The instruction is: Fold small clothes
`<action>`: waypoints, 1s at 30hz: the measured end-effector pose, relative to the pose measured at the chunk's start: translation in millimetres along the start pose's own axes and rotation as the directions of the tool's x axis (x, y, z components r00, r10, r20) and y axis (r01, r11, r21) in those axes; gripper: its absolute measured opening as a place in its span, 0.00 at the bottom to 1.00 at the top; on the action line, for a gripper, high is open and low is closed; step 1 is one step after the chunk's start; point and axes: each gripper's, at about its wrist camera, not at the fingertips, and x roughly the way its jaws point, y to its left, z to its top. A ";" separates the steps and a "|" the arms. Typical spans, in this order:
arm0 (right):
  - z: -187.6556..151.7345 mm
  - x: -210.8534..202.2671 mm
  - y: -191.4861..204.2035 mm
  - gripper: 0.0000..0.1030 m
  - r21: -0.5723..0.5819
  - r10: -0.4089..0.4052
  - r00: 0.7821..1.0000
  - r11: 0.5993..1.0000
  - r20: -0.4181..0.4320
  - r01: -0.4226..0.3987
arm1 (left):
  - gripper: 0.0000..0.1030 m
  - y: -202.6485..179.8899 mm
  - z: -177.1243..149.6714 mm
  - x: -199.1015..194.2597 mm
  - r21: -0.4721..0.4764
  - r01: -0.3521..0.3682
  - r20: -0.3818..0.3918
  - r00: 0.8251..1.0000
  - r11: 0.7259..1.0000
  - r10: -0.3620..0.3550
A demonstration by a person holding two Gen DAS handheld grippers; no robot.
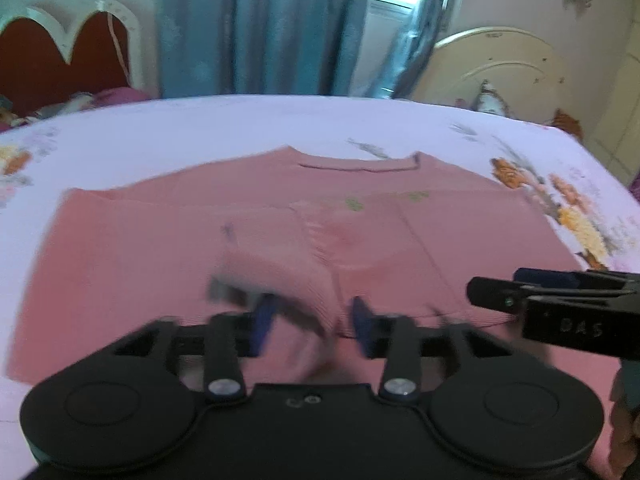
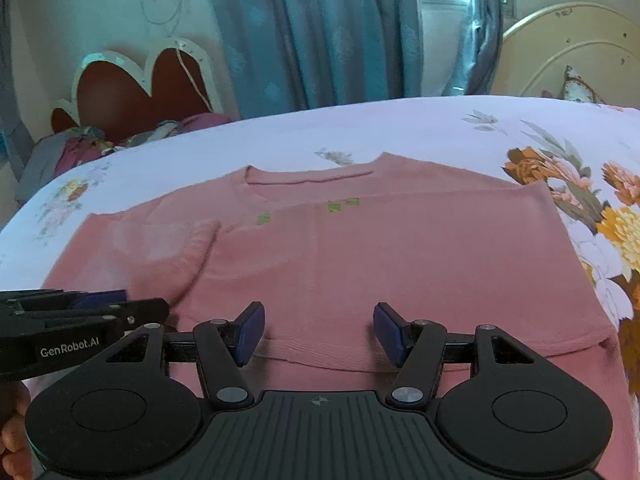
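A small pink knit sweater (image 1: 280, 240) lies flat on the bed, neckline away from me, with both sleeves folded in over the body; it also shows in the right wrist view (image 2: 380, 248). My left gripper (image 1: 312, 320) is open and blurred, low over the sweater's near hem, with a sleeve cuff (image 1: 276, 276) lying between and just beyond its blue pads. My right gripper (image 2: 318, 332) is open and empty just above the hem on the sweater's right half. Each gripper shows from the side in the other's view, the right one (image 1: 520, 296) and the left one (image 2: 112, 308).
The bed has a white floral sheet (image 2: 440, 128). A red heart-shaped headboard (image 2: 140, 92) and a pile of clothes (image 2: 80, 144) are at the far left. Blue curtains (image 2: 312, 32) and a cream headboard (image 2: 580, 52) stand behind the bed.
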 end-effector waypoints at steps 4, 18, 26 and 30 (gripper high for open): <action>7.0 1.5 18.8 0.58 -0.044 0.045 0.999 0.998 0.007 -0.045 | 0.60 9.3 5.8 -17.6 0.024 -0.075 0.031 0.997 0.997 0.075; -3.5 46.2 117.7 0.58 -0.327 0.130 0.990 0.935 -0.052 -0.140 | 0.64 95.0 -25.9 -45.4 -0.092 -0.309 -0.011 0.951 0.947 0.309; -7.9 82.7 140.7 0.58 -0.410 0.052 0.998 0.910 -0.028 -0.059 | 0.67 114.9 -44.0 -41.3 -0.117 -0.345 -0.044 0.939 0.931 0.342; 2.0 76.3 136.0 0.14 -0.381 0.066 0.998 0.923 0.007 -0.058 | 0.67 114.5 -44.4 -32.5 -0.114 -0.340 -0.038 0.940 0.934 0.338</action>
